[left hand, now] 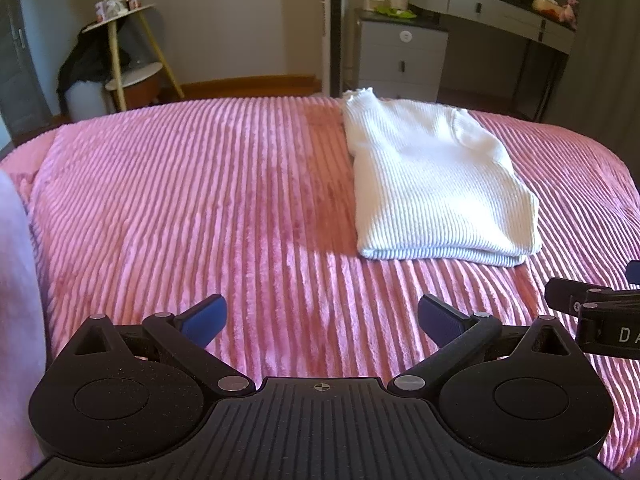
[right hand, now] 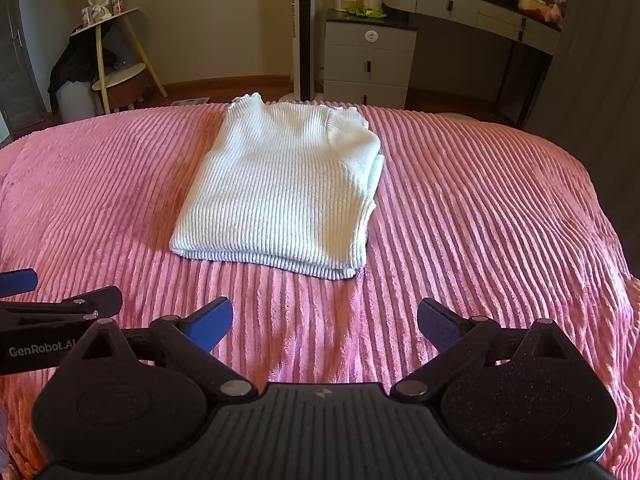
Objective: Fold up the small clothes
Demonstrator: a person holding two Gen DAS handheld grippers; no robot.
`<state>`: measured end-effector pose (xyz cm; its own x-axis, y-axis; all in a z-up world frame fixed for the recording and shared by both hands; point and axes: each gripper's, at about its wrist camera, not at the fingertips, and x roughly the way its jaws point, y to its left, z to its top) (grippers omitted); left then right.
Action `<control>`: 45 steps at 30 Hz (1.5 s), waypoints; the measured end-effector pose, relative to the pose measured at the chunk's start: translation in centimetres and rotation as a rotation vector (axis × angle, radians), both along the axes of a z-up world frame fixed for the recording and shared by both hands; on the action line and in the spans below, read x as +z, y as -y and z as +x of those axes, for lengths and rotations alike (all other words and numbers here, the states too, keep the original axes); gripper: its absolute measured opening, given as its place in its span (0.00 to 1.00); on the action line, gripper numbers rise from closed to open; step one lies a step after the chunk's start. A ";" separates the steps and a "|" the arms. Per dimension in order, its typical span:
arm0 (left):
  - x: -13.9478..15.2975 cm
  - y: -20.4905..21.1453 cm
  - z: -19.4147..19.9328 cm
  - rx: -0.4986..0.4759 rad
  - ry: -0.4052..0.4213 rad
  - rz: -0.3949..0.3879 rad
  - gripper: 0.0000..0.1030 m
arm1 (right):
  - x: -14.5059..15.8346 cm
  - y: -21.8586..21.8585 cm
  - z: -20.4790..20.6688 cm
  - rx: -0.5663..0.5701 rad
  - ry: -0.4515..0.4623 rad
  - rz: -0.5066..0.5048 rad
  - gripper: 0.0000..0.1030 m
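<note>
A white ribbed knit top [left hand: 432, 184] lies folded in a neat rectangle on the pink ribbed bedspread [left hand: 200, 200], its frilled collar toward the far edge. In the right wrist view the same top [right hand: 288, 192] sits ahead and slightly left. My left gripper [left hand: 322, 320] hovers open over bare bedspread, short of the top and to its left, with nothing between its blue pads. My right gripper [right hand: 325, 322] is open too, just short of the top's near edge. Each gripper shows at the edge of the other's view.
Beyond the bed stand a grey drawer unit [right hand: 368, 60], a grey dressing table with a round mirror [right hand: 472, 4], a tall white fan column [right hand: 302, 28] and a small tiered side table [right hand: 116, 56] with a bouquet. Pale cloth [left hand: 16, 300] fills the left edge.
</note>
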<state>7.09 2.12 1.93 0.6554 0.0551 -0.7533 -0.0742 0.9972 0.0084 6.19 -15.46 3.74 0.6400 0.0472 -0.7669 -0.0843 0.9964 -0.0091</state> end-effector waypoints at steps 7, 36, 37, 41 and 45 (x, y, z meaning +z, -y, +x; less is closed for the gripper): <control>0.1 0.1 0.0 -0.001 0.001 -0.003 1.00 | 0.2 0.0 -0.1 -0.001 0.004 -0.001 0.96; 0.2 0.2 -0.2 0.005 0.001 -0.021 1.00 | 0.2 0.0 -0.2 -0.003 0.013 0.005 0.96; 0.2 0.2 -0.2 0.004 0.000 -0.021 1.00 | 0.2 0.0 -0.3 -0.003 0.013 0.006 0.96; 0.2 0.3 -0.1 -0.001 0.001 -0.018 1.00 | 0.3 0.1 -0.3 -0.005 0.014 0.008 0.96; 0.1 0.4 -0.1 -0.008 0.000 -0.010 1.00 | 0.3 0.2 -0.3 -0.004 0.016 0.008 0.96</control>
